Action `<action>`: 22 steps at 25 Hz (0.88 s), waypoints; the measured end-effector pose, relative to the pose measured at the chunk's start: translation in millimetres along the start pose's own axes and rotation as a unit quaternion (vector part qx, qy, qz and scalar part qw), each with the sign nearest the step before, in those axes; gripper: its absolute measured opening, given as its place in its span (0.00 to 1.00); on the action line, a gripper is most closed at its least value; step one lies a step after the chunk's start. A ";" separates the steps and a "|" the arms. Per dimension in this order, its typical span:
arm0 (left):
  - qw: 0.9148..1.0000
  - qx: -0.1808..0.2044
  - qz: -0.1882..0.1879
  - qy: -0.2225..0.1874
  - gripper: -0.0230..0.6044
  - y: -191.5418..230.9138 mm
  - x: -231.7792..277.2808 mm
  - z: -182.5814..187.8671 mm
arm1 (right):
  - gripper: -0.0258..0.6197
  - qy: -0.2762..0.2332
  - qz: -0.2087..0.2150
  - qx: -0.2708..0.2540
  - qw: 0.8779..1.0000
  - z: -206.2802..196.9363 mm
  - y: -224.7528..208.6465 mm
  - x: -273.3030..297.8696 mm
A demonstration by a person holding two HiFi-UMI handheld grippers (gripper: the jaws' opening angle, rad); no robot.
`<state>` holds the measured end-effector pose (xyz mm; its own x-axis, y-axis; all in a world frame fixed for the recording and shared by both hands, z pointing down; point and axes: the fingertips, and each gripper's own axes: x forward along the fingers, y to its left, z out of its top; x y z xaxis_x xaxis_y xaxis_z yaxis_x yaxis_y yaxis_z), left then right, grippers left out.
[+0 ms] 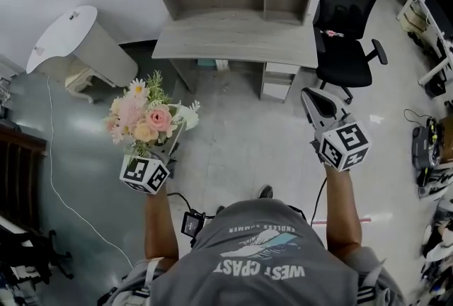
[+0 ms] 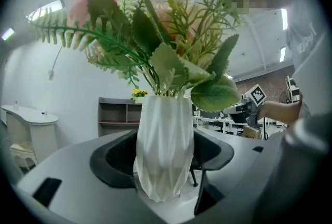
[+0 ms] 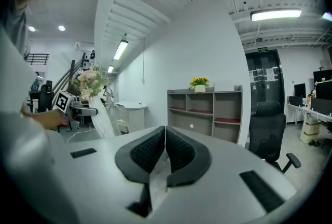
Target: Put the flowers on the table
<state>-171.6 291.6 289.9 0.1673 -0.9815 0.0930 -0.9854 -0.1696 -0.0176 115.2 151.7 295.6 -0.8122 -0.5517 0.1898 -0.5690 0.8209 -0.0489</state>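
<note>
My left gripper (image 1: 172,144) is shut on a white faceted vase (image 2: 164,151) that holds pink and cream flowers (image 1: 141,119) with green leaves (image 2: 155,46). The vase stands upright between the two jaws, held in the air above the floor. The grey table (image 1: 237,37) with a shelf unit on top lies ahead, beyond the bouquet. My right gripper (image 1: 316,105) is shut with nothing in it, jaws pressed together, held up at the right. From the right gripper view the bouquet (image 3: 91,82) and left gripper show far left.
A black office chair (image 1: 348,21) stands right of the table. A white curved counter (image 1: 74,39) is at the far left. Cables run over the floor at left. A small pot of yellow flowers (image 3: 199,83) tops the shelf unit (image 3: 204,113). Desks and gear crowd the right edge.
</note>
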 end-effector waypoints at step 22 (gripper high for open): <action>0.999 0.005 -0.042 0.013 0.58 -35.6 122.0 -7.7 | 0.08 0.020 -0.037 0.030 0.999 -36.5 -98.4 -13.2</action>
<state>-116.5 178.6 309.5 0.2481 -0.9612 0.1203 -0.9675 -0.2522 -0.0195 186.6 83.7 333.7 -0.7626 -0.6028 0.2346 -0.6347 0.7673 -0.0913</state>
